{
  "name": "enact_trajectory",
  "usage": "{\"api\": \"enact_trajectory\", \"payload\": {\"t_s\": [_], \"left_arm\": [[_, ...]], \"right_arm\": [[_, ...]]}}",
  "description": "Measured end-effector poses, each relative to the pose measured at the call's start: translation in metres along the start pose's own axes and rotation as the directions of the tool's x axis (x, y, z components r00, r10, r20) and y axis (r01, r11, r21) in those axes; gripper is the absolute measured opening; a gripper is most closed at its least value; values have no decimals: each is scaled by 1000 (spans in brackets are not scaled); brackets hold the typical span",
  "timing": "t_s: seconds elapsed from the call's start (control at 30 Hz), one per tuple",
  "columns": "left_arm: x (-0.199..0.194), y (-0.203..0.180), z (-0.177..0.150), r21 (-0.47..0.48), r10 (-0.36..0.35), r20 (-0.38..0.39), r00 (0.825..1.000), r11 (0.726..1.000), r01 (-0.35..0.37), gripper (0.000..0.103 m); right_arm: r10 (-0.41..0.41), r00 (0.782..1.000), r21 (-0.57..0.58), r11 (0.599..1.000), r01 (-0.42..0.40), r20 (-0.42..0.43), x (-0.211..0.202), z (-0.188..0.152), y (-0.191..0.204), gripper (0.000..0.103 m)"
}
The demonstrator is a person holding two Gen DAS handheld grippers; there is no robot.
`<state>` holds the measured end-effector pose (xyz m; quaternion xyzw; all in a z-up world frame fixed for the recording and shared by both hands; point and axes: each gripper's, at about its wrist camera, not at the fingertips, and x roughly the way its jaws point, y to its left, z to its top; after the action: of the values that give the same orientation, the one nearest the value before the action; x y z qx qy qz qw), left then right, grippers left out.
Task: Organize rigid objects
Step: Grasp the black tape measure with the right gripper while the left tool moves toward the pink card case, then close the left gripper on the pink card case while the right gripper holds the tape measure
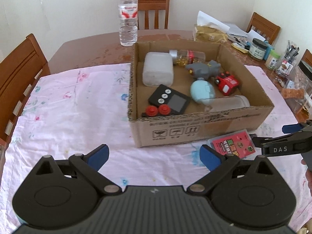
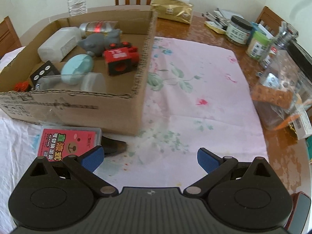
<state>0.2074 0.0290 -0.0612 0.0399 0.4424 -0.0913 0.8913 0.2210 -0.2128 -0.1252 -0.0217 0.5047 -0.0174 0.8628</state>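
Observation:
A cardboard box (image 1: pixel 195 128) (image 2: pixel 78 105) stands on the pink floral cloth (image 1: pixel 68 117) (image 2: pixel 195 89). It holds a white container (image 1: pixel 158 71), a black timer (image 1: pixel 169 100), a grey toy (image 1: pixel 202 69), a red toy truck (image 1: pixel 227 83) (image 2: pixel 120 58), a light blue egg-shaped toy (image 1: pixel 201 91), a clear jar (image 1: pixel 228 103) and a small bottle (image 1: pixel 187 56). A pink card case (image 1: pixel 233 145) (image 2: pixel 68 143) lies on the cloth just in front of the box. My left gripper (image 1: pixel 154 157) is open and empty, left of the case. My right gripper (image 2: pixel 149 157) is open and empty, its left finger beside the case.
A water bottle (image 1: pixel 128 15) stands behind the box. Jars (image 2: pixel 238 30), a gold tissue pack (image 2: pixel 173 9), papers and clear bags (image 2: pixel 282 89) crowd the table's right side. Wooden chairs (image 1: pixel 17 72) surround the table. The right gripper's fingers (image 1: pixel 273 146) show in the left wrist view.

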Motion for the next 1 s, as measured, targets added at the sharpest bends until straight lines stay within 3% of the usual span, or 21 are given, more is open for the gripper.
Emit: {"api": "enact_trajectory", "payload": {"t_s": [0.57,0.77,1.0], "left_arm": [[5,24,-2,-12,-15,-23,1000,1000,15,99],[9,21,-4,-6,-37,-38,999,999,37,99],[12,10,-5,0,-56,-48,997,998,56,99]], "right_arm": [[114,993,-26,993,-115,-12,11,3,56,103],[100,995,-11,995,-100,8,12,5,55,103],[47,999,11,999,-47,12,12,3,29,103]]}}
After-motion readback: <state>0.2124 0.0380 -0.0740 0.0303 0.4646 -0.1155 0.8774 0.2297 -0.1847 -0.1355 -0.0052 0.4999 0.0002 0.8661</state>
